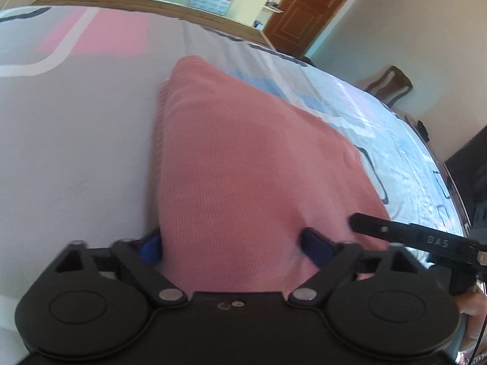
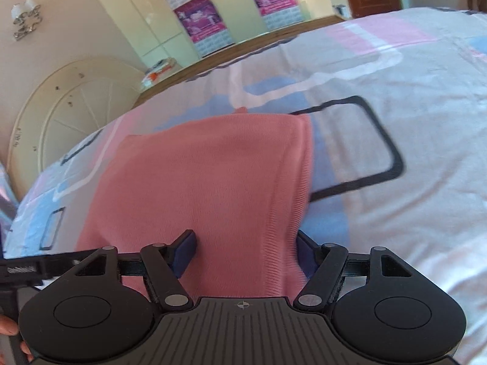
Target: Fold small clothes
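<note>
A pink ribbed knit garment (image 1: 237, 164) lies on the bed, its near edge running in between the fingers of both grippers. My left gripper (image 1: 234, 246) has its blue-padded jaws spread wide with the cloth's left near corner between them, not clamped. My right gripper (image 2: 243, 252) is open the same way around the cloth's right near corner (image 2: 213, 182), where a ribbed hem folds down the right side. The right gripper's finger (image 1: 395, 231) shows at the right in the left wrist view. The left gripper's body (image 2: 36, 269) shows at the left in the right wrist view.
The bed sheet (image 1: 76, 152) has pink, blue and white patches with dark outlines (image 2: 392, 158). A wooden bed frame (image 1: 152, 3), cream wardrobes with posters (image 2: 197, 21), a brown door (image 1: 307, 9) and a cream headboard (image 2: 70, 106) stand around.
</note>
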